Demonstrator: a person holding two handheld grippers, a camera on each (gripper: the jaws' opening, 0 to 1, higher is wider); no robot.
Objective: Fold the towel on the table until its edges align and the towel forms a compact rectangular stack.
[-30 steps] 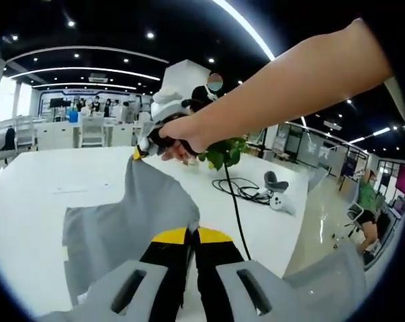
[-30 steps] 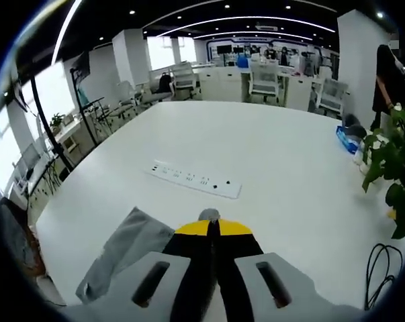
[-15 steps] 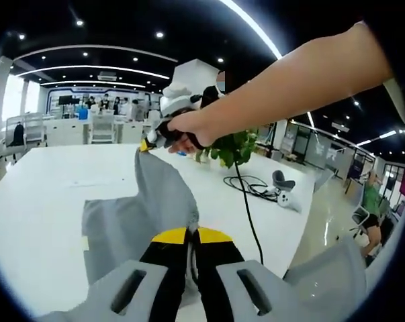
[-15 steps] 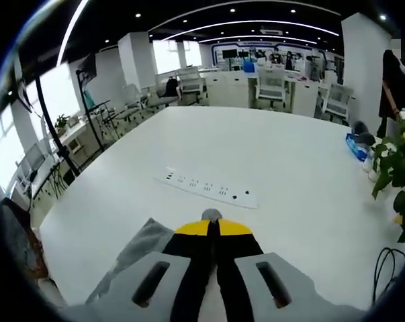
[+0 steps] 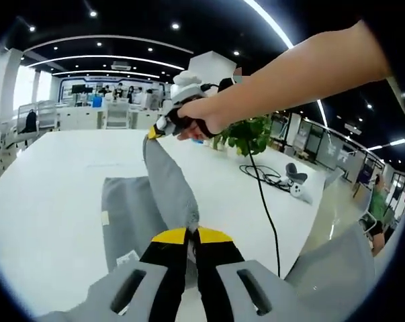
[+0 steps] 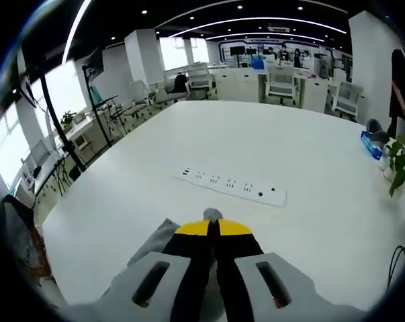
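Left gripper view: we see the left claw (image 5: 191,236) with jaws pressed together on a corner of the grey towel (image 5: 131,215), cloth pinched between the yellow tips. From there the towel runs as a raised ridge up to the right claw (image 5: 152,133), held in a person's hand (image 5: 199,121) that comes in from the right; that claw grips the far corner, lifted off the tabletop (image 5: 48,181). The rest of the towel lies flat on the white tabletop to the left of the ridge, with a small label near its edge. A potted plant (image 5: 246,134) stands behind the hand, and a black cable (image 5: 266,201) runs across the tabletop to the right of the towel.

Right gripper view: we see the right claw (image 6: 213,224) closed, with a small bit of grey towel (image 6: 212,215) poking out past the tips and more towel (image 6: 158,236) hanging to its left. A white power strip (image 6: 232,186) lies on the tabletop (image 6: 289,134) beyond, apart from the towel.
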